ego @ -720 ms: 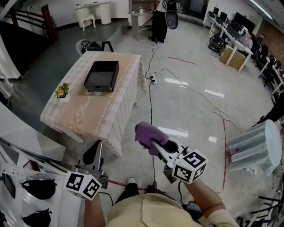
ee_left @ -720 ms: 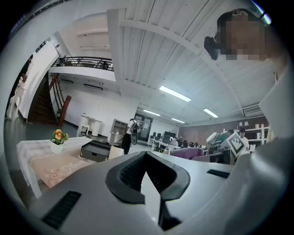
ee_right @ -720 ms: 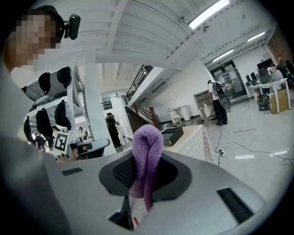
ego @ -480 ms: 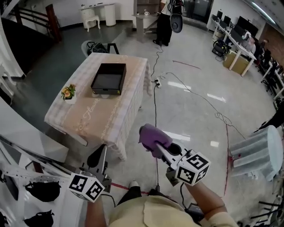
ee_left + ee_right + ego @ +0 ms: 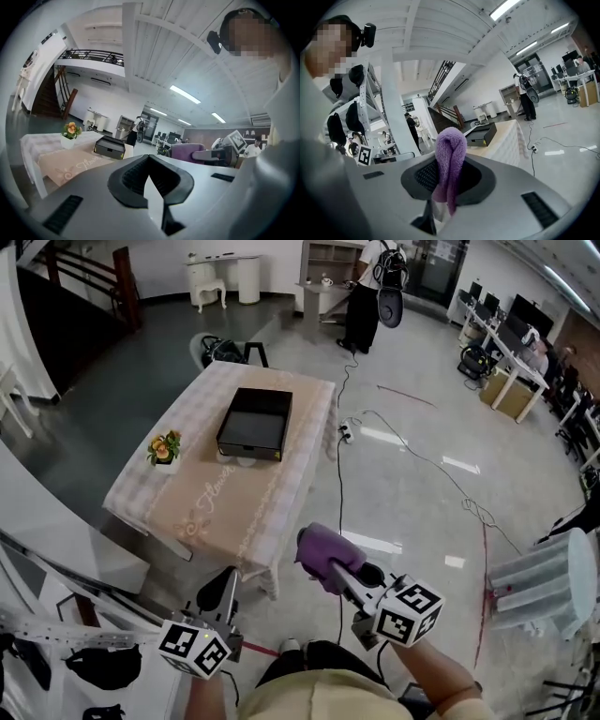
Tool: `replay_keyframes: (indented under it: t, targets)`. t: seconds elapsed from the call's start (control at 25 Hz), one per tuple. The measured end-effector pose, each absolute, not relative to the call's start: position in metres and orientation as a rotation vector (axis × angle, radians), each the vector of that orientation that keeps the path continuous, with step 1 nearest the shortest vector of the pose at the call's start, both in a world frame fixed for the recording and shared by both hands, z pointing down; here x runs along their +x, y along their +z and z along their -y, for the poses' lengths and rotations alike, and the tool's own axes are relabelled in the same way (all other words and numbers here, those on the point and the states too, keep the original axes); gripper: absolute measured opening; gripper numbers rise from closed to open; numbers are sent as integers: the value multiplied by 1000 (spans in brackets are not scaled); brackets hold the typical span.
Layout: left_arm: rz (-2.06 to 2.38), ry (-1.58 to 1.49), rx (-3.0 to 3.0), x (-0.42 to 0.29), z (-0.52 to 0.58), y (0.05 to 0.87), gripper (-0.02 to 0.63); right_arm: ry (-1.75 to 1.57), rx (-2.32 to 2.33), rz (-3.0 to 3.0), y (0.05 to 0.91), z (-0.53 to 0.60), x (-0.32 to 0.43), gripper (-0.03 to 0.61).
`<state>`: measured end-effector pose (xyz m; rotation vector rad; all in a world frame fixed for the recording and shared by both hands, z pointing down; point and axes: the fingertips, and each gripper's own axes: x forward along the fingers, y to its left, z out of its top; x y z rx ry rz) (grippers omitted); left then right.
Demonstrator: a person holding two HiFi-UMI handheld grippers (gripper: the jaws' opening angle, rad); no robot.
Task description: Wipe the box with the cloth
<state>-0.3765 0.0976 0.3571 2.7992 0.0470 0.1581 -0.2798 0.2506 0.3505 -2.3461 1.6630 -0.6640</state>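
Observation:
The black box [image 5: 255, 423] lies flat on the far half of a cloth-covered table [image 5: 187, 512], well ahead of both grippers. My right gripper [image 5: 330, 561] is shut on a folded purple cloth [image 5: 322, 549], held over the floor off the table's near right corner. In the right gripper view the cloth [image 5: 450, 159] stands up between the jaws, with the box [image 5: 480, 133] beyond. My left gripper [image 5: 223, 592] is low at the left, shut with nothing in it. In the left gripper view its jaws meet, and the box [image 5: 110, 146] shows ahead.
A small pot of flowers [image 5: 164, 448] stands on the table's left side. Cables [image 5: 422, 460] trail over the shiny floor to the right. A white folded rack [image 5: 539, 568] is at the right, white shelving [image 5: 56, 652] at the near left. A person [image 5: 370, 296] stands far back.
The table and box have slid right and lower in the head view. Both grippers keep their places in the picture, and the cloth stays in the right one.

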Motion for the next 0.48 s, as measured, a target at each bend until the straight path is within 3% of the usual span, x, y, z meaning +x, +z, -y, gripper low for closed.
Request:
replay_keyframes:
  t: [0.48]
  targets:
    - [18, 184, 2816, -307, -72, 371, 15, -677, -2379, -1826, 371, -213, -202, 81]
